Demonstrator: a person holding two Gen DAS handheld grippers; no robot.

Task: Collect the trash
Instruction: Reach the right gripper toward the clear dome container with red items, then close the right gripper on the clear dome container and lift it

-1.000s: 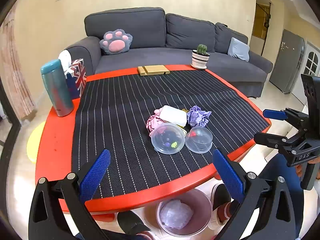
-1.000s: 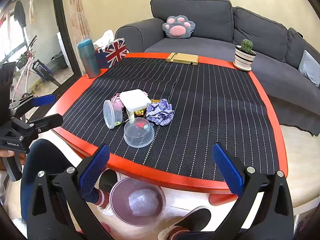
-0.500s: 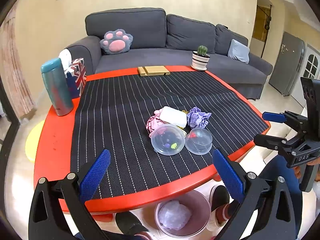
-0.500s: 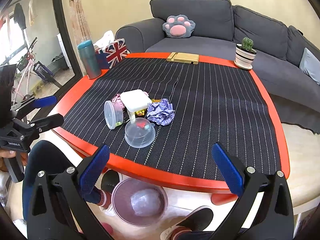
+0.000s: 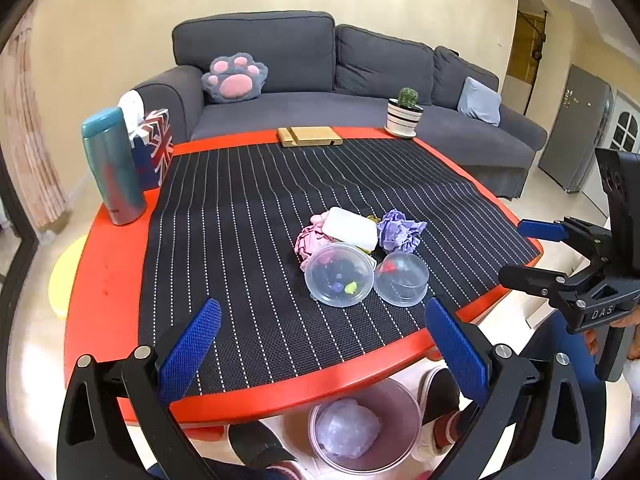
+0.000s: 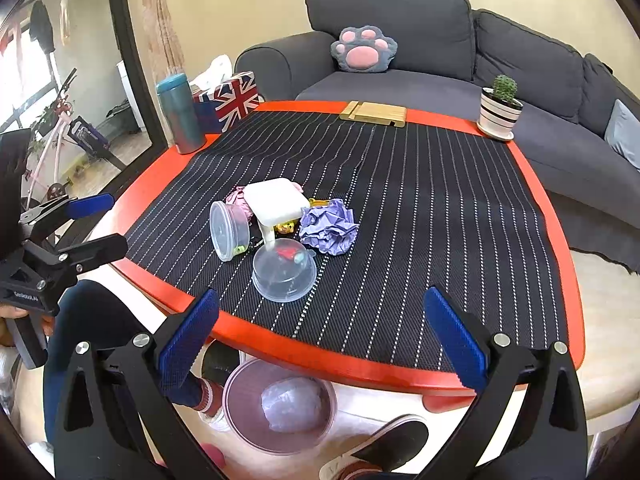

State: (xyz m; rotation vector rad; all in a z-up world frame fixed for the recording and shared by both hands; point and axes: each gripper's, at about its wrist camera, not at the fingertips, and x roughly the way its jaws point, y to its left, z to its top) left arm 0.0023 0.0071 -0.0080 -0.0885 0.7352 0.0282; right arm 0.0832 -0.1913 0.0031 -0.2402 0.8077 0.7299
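Both grippers hang empty over the near edge of the red table [image 5: 100, 280], jaws spread wide. The left gripper [image 5: 320, 344] fills the bottom of its own view; in the right wrist view it shows at the left edge [image 6: 92, 224], also apart. The right gripper [image 6: 320, 340] fills the bottom of its view and appears at the right edge of the left view [image 5: 536, 252], blue pads parted.

The trash sits in one cluster at the centre of the striped mat [image 5: 240, 200]: a pink wad [image 5: 308, 240], a white box [image 5: 350, 228] lying on top of it, a purple wad [image 5: 400, 230] just to the right, and something yellow [image 6: 318, 202] poking out between box and purple wad. Nearest the camera are two clear tubs: one on its side [image 5: 339, 274] with small coloured bits inside, one upside down [image 5: 401, 278] over something red; the two touch or nearly so.

Below the table's near edge, at bottom centre, a pink bin [image 5: 400, 408] stands on the floor with a pale crumpled lump [image 5: 346, 428] in it, shoes on either side.

At upper left of the table are a teal flask [image 5: 112, 164] and a flag tissue box [image 5: 154, 148]; at the far edge a wooden stand [image 5: 310, 136] and a potted cactus [image 5: 405, 114]. A grey sofa [image 5: 280, 52] with a paw cushion [image 5: 235, 78] lies behind
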